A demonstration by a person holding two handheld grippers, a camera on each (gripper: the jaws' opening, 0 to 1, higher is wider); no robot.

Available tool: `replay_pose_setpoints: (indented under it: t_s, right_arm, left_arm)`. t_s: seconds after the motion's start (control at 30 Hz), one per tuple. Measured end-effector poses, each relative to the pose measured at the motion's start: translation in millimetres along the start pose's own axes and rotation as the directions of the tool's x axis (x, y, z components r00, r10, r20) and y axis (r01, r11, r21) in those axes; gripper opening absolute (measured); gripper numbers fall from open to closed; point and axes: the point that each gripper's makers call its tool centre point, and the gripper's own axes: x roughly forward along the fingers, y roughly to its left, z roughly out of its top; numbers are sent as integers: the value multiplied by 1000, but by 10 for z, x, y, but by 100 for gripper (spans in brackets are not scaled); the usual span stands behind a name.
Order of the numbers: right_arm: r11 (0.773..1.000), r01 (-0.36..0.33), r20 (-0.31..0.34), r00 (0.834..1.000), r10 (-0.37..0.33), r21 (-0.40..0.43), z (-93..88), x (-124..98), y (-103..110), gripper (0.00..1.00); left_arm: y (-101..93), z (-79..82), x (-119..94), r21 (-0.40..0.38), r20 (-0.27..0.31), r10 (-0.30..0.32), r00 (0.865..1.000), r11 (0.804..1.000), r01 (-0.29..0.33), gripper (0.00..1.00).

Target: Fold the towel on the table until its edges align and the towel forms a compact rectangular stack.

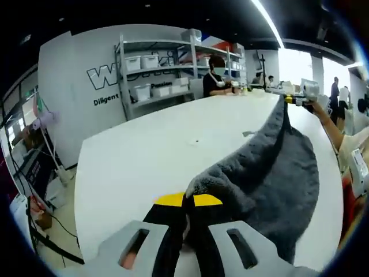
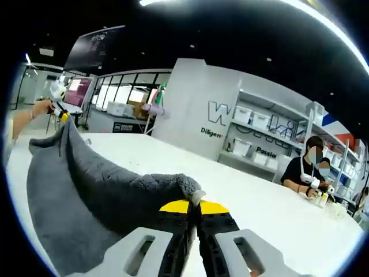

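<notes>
Grey towel point(image 1: 271, 173) hangs pinched in both shut jaws above the white counter point(image 1: 144, 161), so I'd lower its corners evenly.

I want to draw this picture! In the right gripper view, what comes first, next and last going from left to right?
The other gripper pinching a towel corner, then the grey towel, then this view's own gripper, then the seated people.

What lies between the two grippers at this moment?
The grey towel spans the whole stretch. The left gripper and the right gripper are each shut on a corner, and the lifted edge sags between them in both gripper views, above the white table.
</notes>
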Motion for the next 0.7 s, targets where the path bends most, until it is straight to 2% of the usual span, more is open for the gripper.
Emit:
replay_pose_setpoints:
  t_s: [0.1,0.17,0.3,0.4,0.57,0.63,0.7]
  right_arm:
    - [1000,-6,-57,998,5,-11,-182,71,1,0]
    - [1000,-17,-120,993,15,-20,-375,137,15,0]
    - [999,-19,-174,985,14,-28,-599,232,22,0]
    - [999,-20,-198,980,14,-28,-698,280,29,0]
    - [996,-21,-253,967,-2,-87,-829,354,20,0]
    - [993,-15,-269,963,-16,-115,-868,424,-3,0]
    - [991,-8,-277,960,-29,-133,-890,485,-17,0]
  left_arm:
    - [-21,-71,96,3,-17,-8,1000,1000,8,2]
    - [-27,-110,153,3,-24,-7,1000,1000,7,2]
    - [-72,-215,261,32,-48,-12,999,999,14,2]
    - [-79,-290,321,64,-74,-2,997,998,6,2]
    - [-29,-380,414,131,-106,46,993,991,-31,2]
    - [81,-414,442,197,-129,112,985,977,-85,2]
    - [144,-416,470,229,-129,149,980,966,-117,2]
